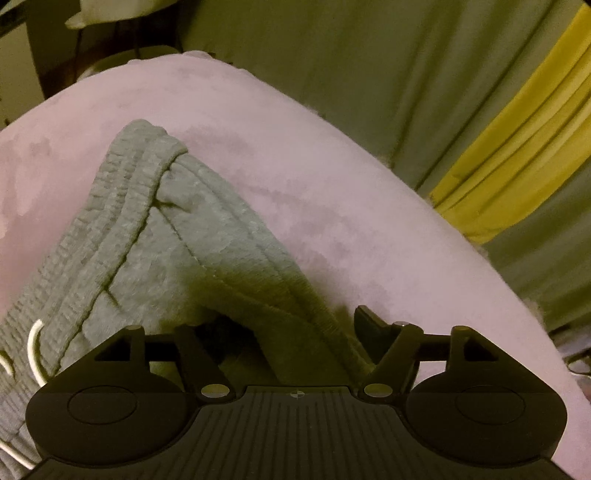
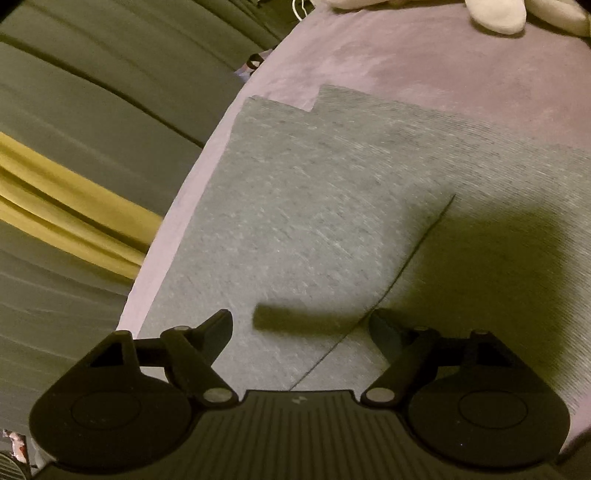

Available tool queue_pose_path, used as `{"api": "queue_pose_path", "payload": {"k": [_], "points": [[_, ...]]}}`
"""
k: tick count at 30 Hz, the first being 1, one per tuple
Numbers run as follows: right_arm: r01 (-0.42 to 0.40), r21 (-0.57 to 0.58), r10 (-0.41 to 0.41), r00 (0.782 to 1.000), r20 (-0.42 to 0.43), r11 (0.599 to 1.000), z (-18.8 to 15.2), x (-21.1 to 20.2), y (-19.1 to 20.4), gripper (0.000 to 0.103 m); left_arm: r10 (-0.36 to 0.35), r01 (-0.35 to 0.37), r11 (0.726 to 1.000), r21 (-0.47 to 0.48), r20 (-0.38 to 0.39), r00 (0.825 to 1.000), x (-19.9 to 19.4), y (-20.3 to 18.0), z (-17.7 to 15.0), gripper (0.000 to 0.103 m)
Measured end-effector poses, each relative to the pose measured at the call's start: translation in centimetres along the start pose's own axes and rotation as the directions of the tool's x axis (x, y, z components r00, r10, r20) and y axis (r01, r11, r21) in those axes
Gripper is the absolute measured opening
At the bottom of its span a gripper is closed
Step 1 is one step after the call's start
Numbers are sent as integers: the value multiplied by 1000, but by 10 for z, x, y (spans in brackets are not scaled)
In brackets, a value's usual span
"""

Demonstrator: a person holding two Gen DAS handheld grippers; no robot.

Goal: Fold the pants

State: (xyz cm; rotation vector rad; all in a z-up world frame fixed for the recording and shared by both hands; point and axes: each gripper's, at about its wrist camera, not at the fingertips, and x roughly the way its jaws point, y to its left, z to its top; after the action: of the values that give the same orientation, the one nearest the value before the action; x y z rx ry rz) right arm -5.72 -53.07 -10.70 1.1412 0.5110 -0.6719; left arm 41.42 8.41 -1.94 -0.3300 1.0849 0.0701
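Left wrist, left tool [image 1: 284, 328] parted over pants [image 1: 147, 229], right tool [image 2: 301, 325] spread, empty

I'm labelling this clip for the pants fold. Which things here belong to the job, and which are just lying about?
Belongs to the job:
grey pants
left gripper
right gripper
pink blanket beneath them

Just lying about:
white plush thing
green and yellow curtain

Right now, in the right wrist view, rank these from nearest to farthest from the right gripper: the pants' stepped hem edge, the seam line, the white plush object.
1. Seam line, running diagonally between the right gripper's fingers.
2. Stepped hem edge, mid-frame.
3. White plush object, top right.
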Motion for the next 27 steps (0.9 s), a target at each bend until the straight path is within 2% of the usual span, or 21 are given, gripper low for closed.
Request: {"api": "queue_pose_path", "payload": {"k": [5, 6, 8, 9, 10, 11, 14, 17, 18, 19, 21, 24, 26, 27], "points": [[-25, 12, 25, 999, 21, 1000, 4, 1, -3, 79, 21, -21, 1000, 0, 2, 1000, 6, -6, -4, 67], [-18, 2, 17, 999, 29, 1000, 4, 1, -4, 72, 31, -31, 999, 12, 4, 1000, 7, -8, -5, 65], [-10, -12, 11, 999, 50, 1000, 5, 2, -2, 50, 45, -45, 999, 28, 7, 999, 8, -9, -7, 59], [-7, -26, 9, 998, 59, 1000, 5, 2, -1, 25, 48, -48, 998, 33, 8, 999, 8, -10, -8, 58], [-10, -35, 12, 998, 61, 999, 5, 3, 0, 16, 45, -45, 999, 29, 9, 999, 7, -8, -8, 54], [-22, -34, 24, 998, 63, 999, 5, 4, -1, 16, 38, -38, 999, 23, 10, 999, 6, -7, -8, 45], [-27, -20, 29, 998, 61, 999, 3, 3, -4, 19, 15, -15, 1000, -15, 8, 1000, 7, 0, -9, 32], [-10, 15, 10, 999, 33, 1000, 4, -3, -6, 29, -18, 19, 999, -51, 3, 1000, 1, 9, -10, 28], [10, 27, -11, 999, 34, 1000, 3, -5, -6, 36, -27, 27, 998, -55, 2, 1000, -1, 11, -10, 28], [22, 40, -23, 999, 40, 999, 2, -9, -8, 51, -32, 33, 998, -57, 3, 999, -2, 12, -10, 28], [6, 64, -8, 1000, 24, 998, -2, -12, -11, 72, -38, 38, 997, -65, 1, 999, -3, 15, -11, 28], [-10, 42, 8, 999, 41, 999, -1, -7, -7, 75, -40, 39, 996, -76, 1, 999, -3, 16, -13, 28], [-58, 46, 55, 996, 66, 997, -1, 2, -5, 75, -39, 39, 996, -74, 2, 999, -4, 18, -13, 28], [-56, 42, 53, 996, 71, 998, 0, 5, -3, 74, -41, 41, 997, -72, 2, 999, -4, 19, -14, 28]]}}
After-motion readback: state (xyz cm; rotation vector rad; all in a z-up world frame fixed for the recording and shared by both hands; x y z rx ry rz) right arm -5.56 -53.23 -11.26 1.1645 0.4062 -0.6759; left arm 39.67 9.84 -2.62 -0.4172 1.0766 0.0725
